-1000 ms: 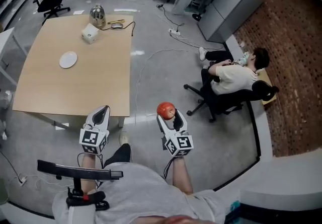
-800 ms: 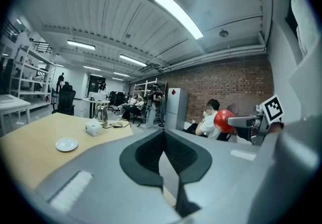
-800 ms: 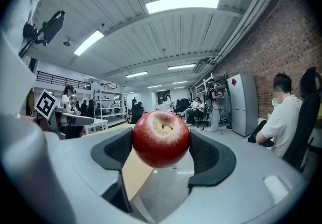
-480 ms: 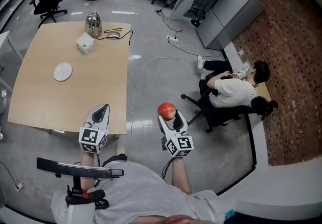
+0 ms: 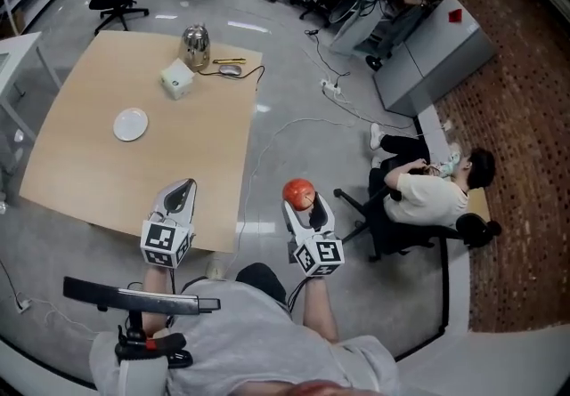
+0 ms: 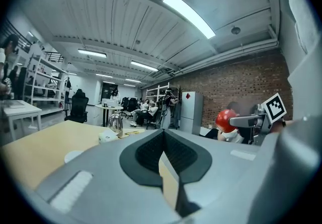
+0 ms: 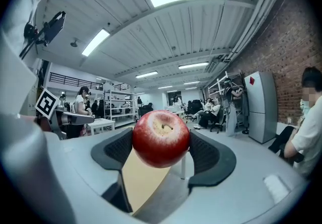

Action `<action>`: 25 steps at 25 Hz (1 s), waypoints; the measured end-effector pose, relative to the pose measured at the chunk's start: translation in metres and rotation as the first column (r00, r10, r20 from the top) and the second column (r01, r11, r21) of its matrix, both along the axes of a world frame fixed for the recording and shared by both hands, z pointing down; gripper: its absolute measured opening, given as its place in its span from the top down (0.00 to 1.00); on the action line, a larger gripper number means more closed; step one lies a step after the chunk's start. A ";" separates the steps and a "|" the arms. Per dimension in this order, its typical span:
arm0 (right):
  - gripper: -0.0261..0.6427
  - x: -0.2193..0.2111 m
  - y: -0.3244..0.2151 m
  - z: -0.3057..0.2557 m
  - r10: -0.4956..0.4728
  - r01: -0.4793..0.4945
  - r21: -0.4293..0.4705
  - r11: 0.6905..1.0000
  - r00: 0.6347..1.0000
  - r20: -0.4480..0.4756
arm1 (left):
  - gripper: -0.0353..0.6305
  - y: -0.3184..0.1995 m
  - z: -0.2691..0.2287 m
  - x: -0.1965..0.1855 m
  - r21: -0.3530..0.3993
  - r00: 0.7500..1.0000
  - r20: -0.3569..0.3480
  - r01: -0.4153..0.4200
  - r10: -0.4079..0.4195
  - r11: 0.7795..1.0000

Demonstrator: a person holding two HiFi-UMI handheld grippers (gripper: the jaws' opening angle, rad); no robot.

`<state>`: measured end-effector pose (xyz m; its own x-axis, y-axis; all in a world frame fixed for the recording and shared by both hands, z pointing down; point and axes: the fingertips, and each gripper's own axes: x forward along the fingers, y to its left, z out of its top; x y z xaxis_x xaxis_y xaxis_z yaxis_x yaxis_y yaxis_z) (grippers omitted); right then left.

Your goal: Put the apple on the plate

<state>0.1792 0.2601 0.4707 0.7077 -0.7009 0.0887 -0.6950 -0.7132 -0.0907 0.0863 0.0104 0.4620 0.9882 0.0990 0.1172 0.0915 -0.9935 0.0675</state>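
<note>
The right tool [image 5: 303, 204] is clamped on the red apple [image 5: 298, 192], one jaw on each side, with the stem end facing back toward its camera. It hangs over grey floor [image 5: 294, 132], just off the counter's [image 5: 169, 163] right-hand near corner. The left tool [image 5: 181, 192], off to its left, has its jaws closed together with nothing between them and sits above the counter's near edge.

The white plate [image 5: 130, 125] lies ahead and to the left of both tools, with bare counter top all round it. Farther ahead, near the far edge, stand a white box [image 5: 178, 79], a metal kettle [image 5: 196, 36] and a mouse [image 5: 231, 70]. A cable [image 5: 267, 132] trails over the floor ahead of the right tool. To its right, a seated person [image 5: 427, 198] in an office chair takes up the floor.
</note>
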 end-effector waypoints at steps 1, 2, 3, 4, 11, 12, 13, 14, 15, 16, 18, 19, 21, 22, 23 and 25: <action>0.42 0.004 -0.007 0.002 -0.020 0.020 -0.001 1.000 1.000 0.001 | 0.92 -0.006 0.001 -0.001 0.001 1.000 0.001 0.021 -0.021 1.000; 0.42 0.007 -0.015 0.003 -0.041 0.041 0.000 0.999 0.999 0.003 | 0.92 -0.013 0.002 -0.003 0.002 0.999 0.003 0.044 -0.044 0.999; 0.42 0.011 -0.024 0.004 -0.062 0.062 0.000 0.998 0.998 0.004 | 0.92 -0.020 0.003 -0.006 0.003 0.998 0.005 0.069 -0.069 0.998; 0.42 0.015 -0.034 0.005 -0.084 0.084 0.001 0.996 0.996 0.005 | 0.92 -0.028 0.004 -0.008 0.003 0.995 0.006 0.095 -0.095 0.995; 0.42 0.024 -0.132 0.015 -0.268 0.268 -0.015 0.963 0.963 0.006 | 0.92 -0.101 0.015 -0.047 -0.001 0.958 0.023 0.287 -0.287 0.958; 0.42 0.025 -0.142 0.016 -0.294 0.294 -0.016 0.956 0.956 0.008 | 0.92 -0.107 0.016 -0.053 -0.001 0.949 0.025 0.314 -0.314 0.949; 0.42 0.025 -0.153 0.017 -0.319 0.319 -0.018 0.948 0.948 0.010 | 0.92 -0.113 0.016 -0.059 0.000 0.940 0.029 0.340 -0.340 0.940; 0.42 0.025 -0.163 0.017 -0.342 0.342 -0.018 0.940 0.940 0.011 | 0.92 -0.119 0.016 -0.066 0.001 0.930 0.033 0.366 -0.366 0.931; 0.42 0.025 -0.172 0.015 -0.363 0.364 -0.017 0.931 0.932 0.014 | 0.92 -0.124 0.016 -0.073 0.000 0.920 0.037 0.391 -0.391 0.920; 0.42 0.025 -0.179 0.014 -0.383 0.383 -0.016 0.923 0.923 0.017 | 0.92 -0.127 0.015 -0.079 -0.002 0.909 0.042 0.416 -0.415 0.909; 0.42 0.026 -0.187 0.010 -0.419 0.420 -0.018 0.908 0.908 0.024 | 0.92 -0.126 0.011 -0.091 -0.010 0.887 0.050 0.459 -0.458 0.888; 0.42 0.027 -0.188 0.008 -0.436 0.437 -0.019 0.899 0.899 0.025 | 0.92 -0.123 0.010 -0.095 -0.013 0.877 0.055 0.478 -0.477 0.878; 0.42 0.032 -0.194 0.008 -0.468 0.469 -0.019 0.883 0.883 0.030 | 0.92 -0.119 0.010 -0.101 -0.013 0.857 0.063 0.513 -0.511 0.858; 0.42 0.034 -0.199 0.010 -0.483 0.484 -0.019 0.875 0.875 0.033 | 0.92 -0.119 0.011 -0.104 -0.014 0.846 0.068 0.530 -0.528 0.848; 0.42 0.036 -0.206 0.012 -0.497 0.497 -0.019 0.867 0.867 0.037 | 0.92 -0.122 0.013 -0.106 -0.016 0.836 0.073 0.547 -0.544 0.837; 0.42 0.040 -0.220 0.016 -0.521 0.522 -0.023 0.853 0.853 0.042 | 0.92 -0.128 0.017 -0.109 -0.029 0.817 0.086 0.574 -0.570 0.818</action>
<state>0.2188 0.0400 0.4870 0.2354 -0.9625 0.1348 -0.9628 -0.2499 -0.1031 -0.0226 -0.1177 0.4795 0.8578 -0.4741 0.1986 -0.4994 -0.8602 0.1036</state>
